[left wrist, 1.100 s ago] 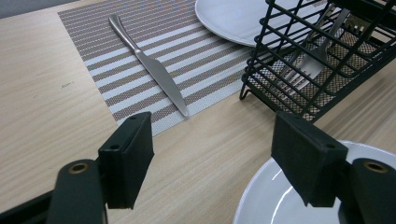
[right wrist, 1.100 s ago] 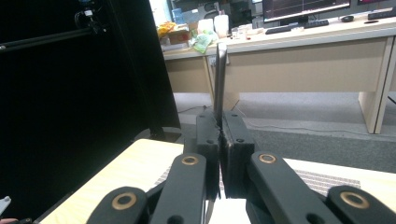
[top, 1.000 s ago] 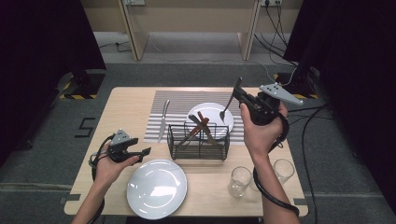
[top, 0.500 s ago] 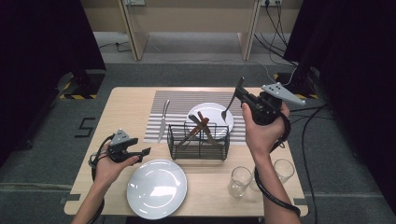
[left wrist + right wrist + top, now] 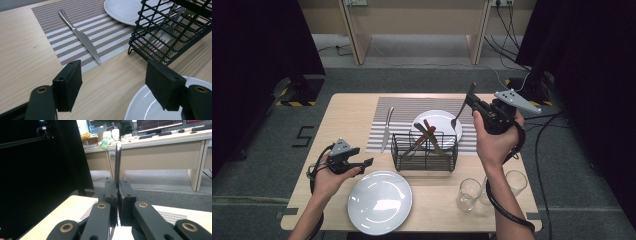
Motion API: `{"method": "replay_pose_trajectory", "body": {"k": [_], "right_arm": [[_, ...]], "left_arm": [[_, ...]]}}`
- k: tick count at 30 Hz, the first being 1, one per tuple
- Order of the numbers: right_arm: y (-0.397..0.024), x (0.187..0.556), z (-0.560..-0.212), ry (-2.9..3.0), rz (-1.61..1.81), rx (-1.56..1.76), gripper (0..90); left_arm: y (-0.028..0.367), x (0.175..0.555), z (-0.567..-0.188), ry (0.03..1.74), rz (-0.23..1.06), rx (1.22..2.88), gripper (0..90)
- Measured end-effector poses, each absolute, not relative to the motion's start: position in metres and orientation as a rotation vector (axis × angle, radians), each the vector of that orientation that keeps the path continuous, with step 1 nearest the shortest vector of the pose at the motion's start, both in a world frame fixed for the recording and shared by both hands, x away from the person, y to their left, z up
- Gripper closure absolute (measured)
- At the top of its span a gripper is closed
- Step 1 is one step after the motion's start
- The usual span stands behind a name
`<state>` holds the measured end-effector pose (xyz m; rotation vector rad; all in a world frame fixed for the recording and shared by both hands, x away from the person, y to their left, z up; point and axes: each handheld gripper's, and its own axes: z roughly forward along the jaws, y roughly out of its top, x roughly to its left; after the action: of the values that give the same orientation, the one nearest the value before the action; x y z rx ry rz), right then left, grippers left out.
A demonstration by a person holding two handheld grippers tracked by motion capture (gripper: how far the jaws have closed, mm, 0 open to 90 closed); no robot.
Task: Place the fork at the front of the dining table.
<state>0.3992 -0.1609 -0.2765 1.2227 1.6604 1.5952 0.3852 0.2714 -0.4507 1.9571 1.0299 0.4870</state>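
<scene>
In the high view my right gripper (image 5: 473, 101) is held up over the back right of the table, shut on a metal fork (image 5: 458, 117) whose tines hang down over the far white plate (image 5: 439, 121). The right gripper view has the jaws pressed together at my right gripper (image 5: 117, 192), and the fork's handle (image 5: 117, 157) rises from them. My left gripper (image 5: 366, 163) rests low at the front left, open and empty, beside the near white plate (image 5: 379, 202). Its jaws stand wide apart at my left gripper (image 5: 115, 85) over bare wood.
A black wire basket (image 5: 424, 150) with several utensils stands mid-table, and a fork (image 5: 162, 37) lies inside it. A knife (image 5: 386, 129) lies on the striped placemat (image 5: 402, 112); the same knife (image 5: 80, 37) is ahead of the left jaws. Two glasses (image 5: 469, 194) stand front right.
</scene>
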Motion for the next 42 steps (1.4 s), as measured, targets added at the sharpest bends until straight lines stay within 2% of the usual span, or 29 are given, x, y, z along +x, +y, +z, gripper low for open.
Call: {"method": "replay_pose_trajectory", "body": {"k": [42], "right_arm": [[-0.184, 0.398, -0.282, 1.621, 1.560, 1.271, 87.3]], "left_arm": [[0.271, 0.386, -0.450, 1.030, 0.489, 1.953, 29.0]]}}
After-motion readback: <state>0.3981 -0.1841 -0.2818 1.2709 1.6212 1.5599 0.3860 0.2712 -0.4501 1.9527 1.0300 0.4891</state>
